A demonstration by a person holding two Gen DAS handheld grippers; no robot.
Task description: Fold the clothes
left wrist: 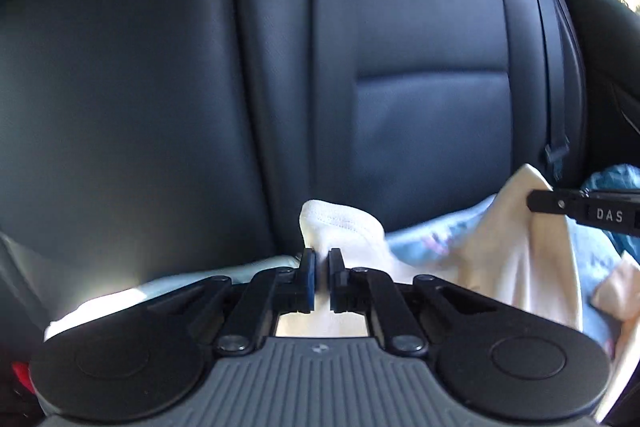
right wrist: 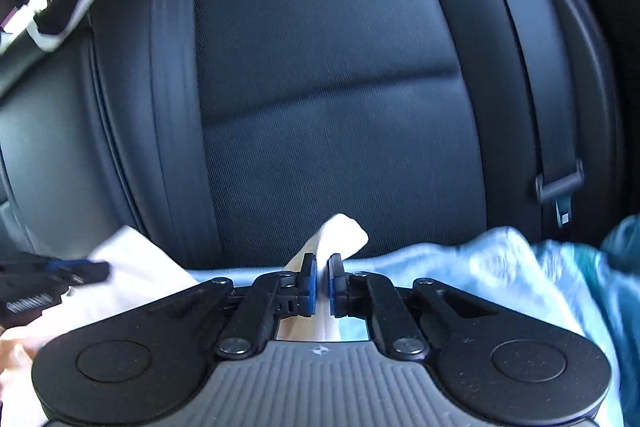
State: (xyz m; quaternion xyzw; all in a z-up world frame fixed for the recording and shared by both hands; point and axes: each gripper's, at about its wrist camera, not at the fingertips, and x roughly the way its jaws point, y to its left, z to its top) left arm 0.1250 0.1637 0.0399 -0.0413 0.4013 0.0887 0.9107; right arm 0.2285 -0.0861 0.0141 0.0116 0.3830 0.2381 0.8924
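A cream-white garment is held up in front of a dark car seat back. My left gripper is shut on one hemmed corner of it, which sticks up above the fingertips. My right gripper is shut on another corner of the garment. The right gripper also shows at the right edge of the left wrist view, pinching the cloth. The left gripper shows at the left edge of the right wrist view. The cloth sags between the two grippers.
A light blue patterned cloth lies on the seat behind the garment, with a teal piece at the far right. The dark seat back fills the view. A seat belt buckle tongue hangs at the right.
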